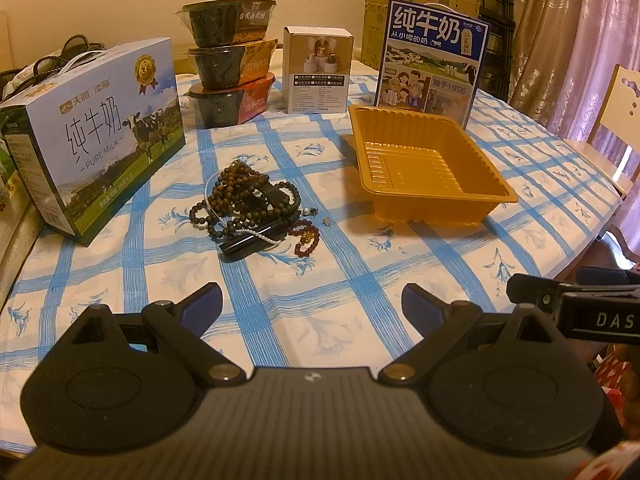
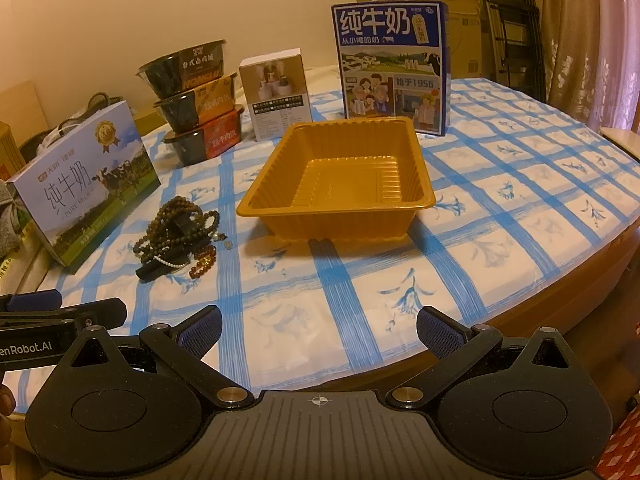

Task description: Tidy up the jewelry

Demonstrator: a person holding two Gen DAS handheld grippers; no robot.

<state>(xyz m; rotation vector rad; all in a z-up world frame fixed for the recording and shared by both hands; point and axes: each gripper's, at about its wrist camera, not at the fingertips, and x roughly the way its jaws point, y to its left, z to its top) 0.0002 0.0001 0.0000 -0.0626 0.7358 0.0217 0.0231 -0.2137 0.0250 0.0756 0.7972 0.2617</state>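
A tangled pile of dark bead necklaces (image 1: pixel 248 200) (image 2: pixel 178 226) lies on the blue-checked tablecloth, with a thin pearl strand, a black bar and a reddish bead bracelet (image 1: pixel 307 237) (image 2: pixel 203 264) at its near side. An orange plastic tray (image 1: pixel 424 160) (image 2: pixel 340 176) stands to the right of the pile and holds nothing. My left gripper (image 1: pixel 311 300) is open and empty, short of the pile. My right gripper (image 2: pixel 319 322) is open and empty, short of the tray.
A milk carton (image 1: pixel 100 136) (image 2: pixel 84 184) lies left of the pile. Three stacked black bowls (image 1: pixel 230 60) (image 2: pixel 200 108), a small white box (image 1: pixel 316 70) (image 2: pixel 278 94) and a tall blue milk box (image 1: pixel 430 62) (image 2: pixel 394 66) stand behind. The table edge (image 2: pixel 560 300) curves at right.
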